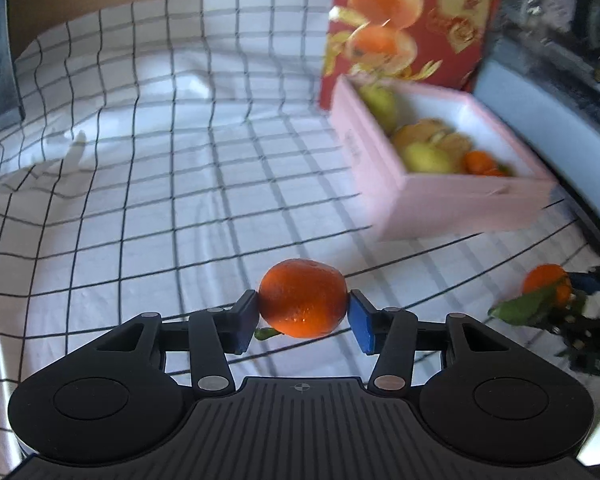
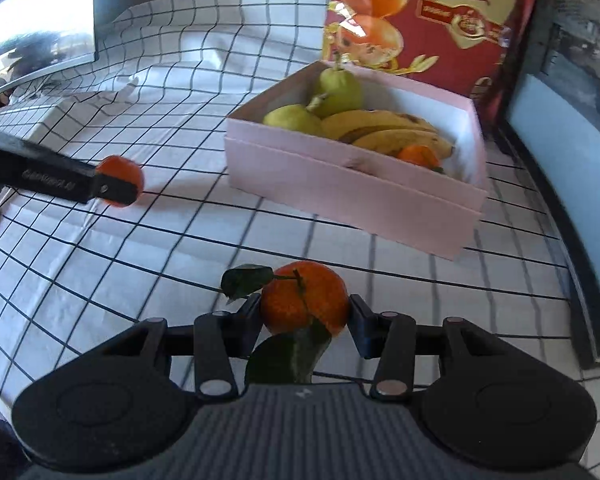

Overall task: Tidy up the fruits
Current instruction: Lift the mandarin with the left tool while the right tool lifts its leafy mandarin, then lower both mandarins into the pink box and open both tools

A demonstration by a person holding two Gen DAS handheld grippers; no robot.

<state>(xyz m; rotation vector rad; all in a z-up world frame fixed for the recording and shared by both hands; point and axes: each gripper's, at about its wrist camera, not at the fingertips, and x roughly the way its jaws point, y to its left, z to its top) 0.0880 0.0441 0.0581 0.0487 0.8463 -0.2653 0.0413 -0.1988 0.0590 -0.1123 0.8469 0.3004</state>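
Note:
My left gripper (image 1: 303, 315) is shut on an orange tangerine (image 1: 302, 303), held above the checked cloth; a small green leaf shows under it. My right gripper (image 2: 304, 312) is shut on a second tangerine with leaves (image 2: 303, 297). The pink box (image 2: 352, 172) lies ahead to the right, holding two green pears (image 2: 338, 86), bananas (image 2: 384, 130) and one tangerine (image 2: 418, 156). The left gripper with its tangerine (image 2: 120, 180) shows at the left of the right wrist view. The right gripper's tangerine (image 1: 547, 287) shows at the right edge of the left wrist view.
A white cloth with black grid lines (image 1: 160, 160) covers the table, with folds at the far left. A tall red carton printed with oranges (image 2: 428, 12) stands behind the box. A dark-framed panel (image 2: 572, 184) runs along the right side.

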